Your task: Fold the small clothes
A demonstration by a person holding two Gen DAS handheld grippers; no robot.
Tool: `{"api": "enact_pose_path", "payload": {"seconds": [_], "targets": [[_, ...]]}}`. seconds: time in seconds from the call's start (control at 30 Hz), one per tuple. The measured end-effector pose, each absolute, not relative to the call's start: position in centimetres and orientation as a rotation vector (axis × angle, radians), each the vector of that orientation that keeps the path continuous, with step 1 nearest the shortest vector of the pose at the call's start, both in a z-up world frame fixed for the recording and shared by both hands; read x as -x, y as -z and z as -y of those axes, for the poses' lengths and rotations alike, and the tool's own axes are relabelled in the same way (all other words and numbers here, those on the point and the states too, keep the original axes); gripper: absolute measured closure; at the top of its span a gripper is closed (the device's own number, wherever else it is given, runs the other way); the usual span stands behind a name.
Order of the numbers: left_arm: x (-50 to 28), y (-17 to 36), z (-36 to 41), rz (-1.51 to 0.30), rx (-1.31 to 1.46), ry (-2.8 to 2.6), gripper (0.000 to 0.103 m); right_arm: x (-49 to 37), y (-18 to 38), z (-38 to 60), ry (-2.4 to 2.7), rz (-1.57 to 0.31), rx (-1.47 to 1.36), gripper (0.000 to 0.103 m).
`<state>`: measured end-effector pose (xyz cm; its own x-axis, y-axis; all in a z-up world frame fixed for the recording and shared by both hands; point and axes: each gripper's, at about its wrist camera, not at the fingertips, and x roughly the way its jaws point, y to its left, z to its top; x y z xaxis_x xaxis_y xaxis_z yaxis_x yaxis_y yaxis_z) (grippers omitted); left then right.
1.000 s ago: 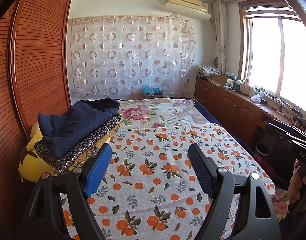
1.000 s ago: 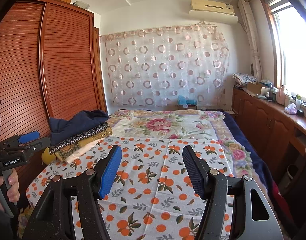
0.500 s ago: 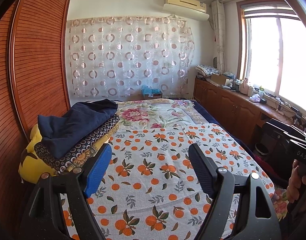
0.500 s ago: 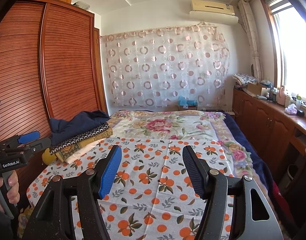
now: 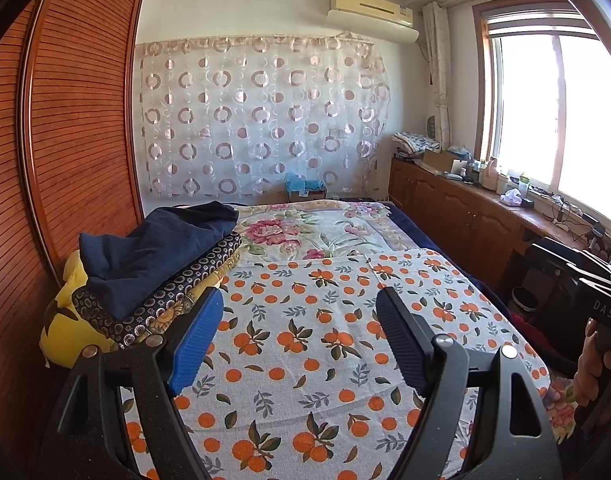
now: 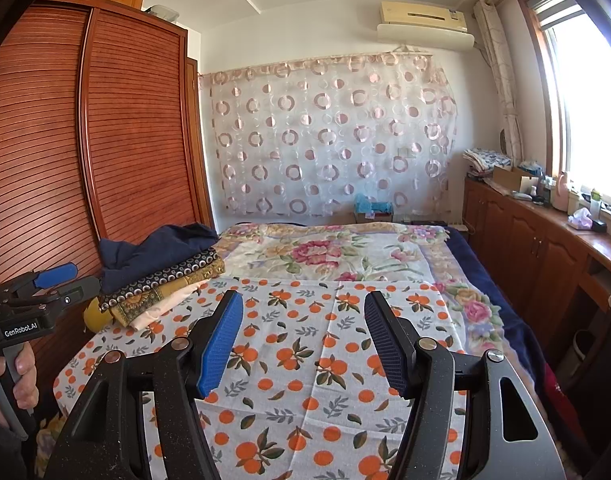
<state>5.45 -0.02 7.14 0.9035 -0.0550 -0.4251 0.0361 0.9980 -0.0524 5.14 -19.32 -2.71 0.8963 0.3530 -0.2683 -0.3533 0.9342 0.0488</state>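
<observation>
- Orange-printed white cloth lay spread flat over the near half of a bed, a floral bedspread showing beyond it.
- Both hand-held tools hung above that cloth: the left gripper and the right gripper each had its jaws spread wide, with nothing between them.
- Clothes sat in a stack at the bed's left edge beside the slatted wardrobe: a navy garment on top, loosely doubled, a dark patterned piece beneath it, and yellow and cream fabric under those.
- No garment was laid out on the open cloth in either view.
- That scene fitted two stages alike: a stack waiting to be folded one by one, or a stack of pieces folded and set aside. The rumpled navy top leaned toward the former, though not decisively.
- Any further folding would call for a garment brought onto the flat cloth, each gripper pinching a corner or hem.
</observation>
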Motion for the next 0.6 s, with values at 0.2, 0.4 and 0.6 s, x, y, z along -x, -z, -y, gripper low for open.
{"api": "enact_pose_path", "payload": {"seconds": [0.2, 0.4, 0.6], "targets": [[-5.43, -7.14, 0.04, -0.439, 0.043, 0.048, 0.023, -5.15, 2.68, 19.42, -0.367, -0.277, -0.001, 0.038], [-5.42, -7.14, 0.02, -0.437, 0.044, 0.048, 0.023, -5.14, 2.68, 19.44, -0.367, -0.275, -0.001, 0.038], [-5.43, -7.08, 0.01, -0.436, 0.043, 0.048, 0.023, -5.14, 2.66, 19.56, -0.367, -0.273, -0.002, 0.038]]}}
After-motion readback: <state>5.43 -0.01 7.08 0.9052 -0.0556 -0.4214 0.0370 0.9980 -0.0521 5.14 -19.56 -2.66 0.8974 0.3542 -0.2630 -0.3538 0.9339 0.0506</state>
